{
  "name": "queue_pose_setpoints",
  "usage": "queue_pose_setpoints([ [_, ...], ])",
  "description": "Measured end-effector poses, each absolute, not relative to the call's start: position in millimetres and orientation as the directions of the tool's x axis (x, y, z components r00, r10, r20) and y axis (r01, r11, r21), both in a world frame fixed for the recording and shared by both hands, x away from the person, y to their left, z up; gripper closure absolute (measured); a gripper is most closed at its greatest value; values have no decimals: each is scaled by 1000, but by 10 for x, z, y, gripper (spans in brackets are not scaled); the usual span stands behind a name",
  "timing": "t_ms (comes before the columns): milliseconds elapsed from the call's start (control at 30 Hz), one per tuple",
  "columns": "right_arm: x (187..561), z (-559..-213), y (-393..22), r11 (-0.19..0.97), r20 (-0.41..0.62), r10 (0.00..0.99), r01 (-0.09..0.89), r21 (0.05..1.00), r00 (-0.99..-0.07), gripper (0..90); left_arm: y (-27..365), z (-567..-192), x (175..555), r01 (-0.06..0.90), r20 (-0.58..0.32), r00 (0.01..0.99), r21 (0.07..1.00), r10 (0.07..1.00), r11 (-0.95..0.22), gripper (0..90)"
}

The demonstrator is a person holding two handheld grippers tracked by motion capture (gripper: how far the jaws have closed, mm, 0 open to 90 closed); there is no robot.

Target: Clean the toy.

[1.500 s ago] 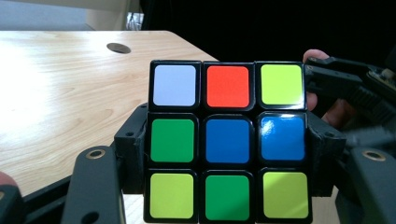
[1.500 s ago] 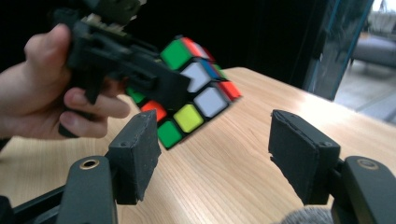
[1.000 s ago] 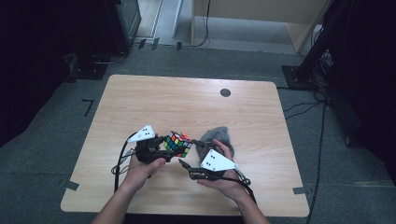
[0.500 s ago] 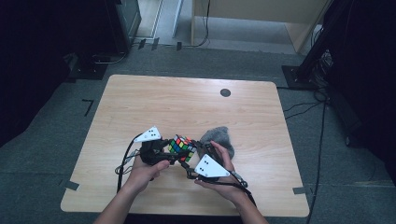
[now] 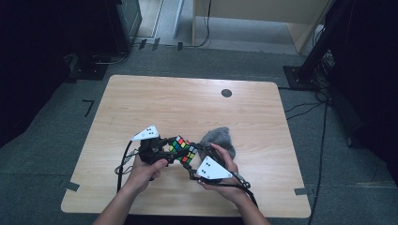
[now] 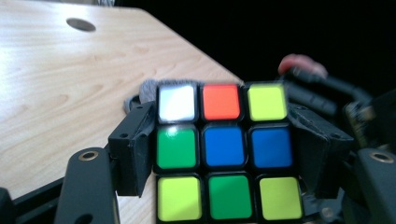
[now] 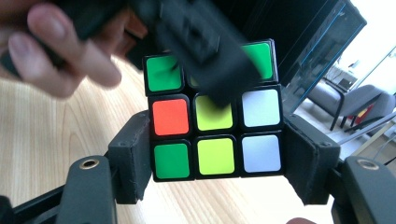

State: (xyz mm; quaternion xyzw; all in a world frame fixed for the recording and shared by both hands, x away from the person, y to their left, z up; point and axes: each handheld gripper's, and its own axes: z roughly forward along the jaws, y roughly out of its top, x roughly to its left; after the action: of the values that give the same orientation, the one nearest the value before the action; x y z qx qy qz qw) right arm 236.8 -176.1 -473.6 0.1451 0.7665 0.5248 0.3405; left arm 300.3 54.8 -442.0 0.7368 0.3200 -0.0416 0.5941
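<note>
The left tool (image 5: 168, 151) clamps the puzzle cube (image 5: 183, 149) between its pads, held above the wooden surface (image 5: 187, 103). The right tool (image 5: 196, 154), its jaws just closing in, grips the same cube from the opposite side, with a grey cloth (image 5: 220, 139) just behind.

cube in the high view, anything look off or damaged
Nothing looks damaged. The cube is scrambled, its colours mixed on every visible face, and it is held off the table between the left gripper and the right gripper. A grey cloth lies bunched behind it.
</note>
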Motion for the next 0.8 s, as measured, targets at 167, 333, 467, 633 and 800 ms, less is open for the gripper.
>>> queue_pose_setpoints([
  [167,2431,-4756,-1845,386,-307,613,-63,920,-728,344,680,-4368,3011,462,-386,802,884,456,-64,311],
  [333,2476,-4748,-1933,366,-271,640,-25,930,-718,344,732,-4346,3001,414,-338,820,908,461,-70,312],
  [467,2511,-4709,-2003,345,-239,659,3,939,-713,344,723,-4345,2957,346,-265,847,933,460,-101,349],
  [633,2529,-4662,-2055,326,-213,674,26,945,-708,344,706,-4358,2919,275,-199,870,955,451,-108,339],
  [800,2523,-4583,-2090,301,-180,674,44,953,-716,344,682,-4399,2926,267,-174,862,954,476,-134,331],
])
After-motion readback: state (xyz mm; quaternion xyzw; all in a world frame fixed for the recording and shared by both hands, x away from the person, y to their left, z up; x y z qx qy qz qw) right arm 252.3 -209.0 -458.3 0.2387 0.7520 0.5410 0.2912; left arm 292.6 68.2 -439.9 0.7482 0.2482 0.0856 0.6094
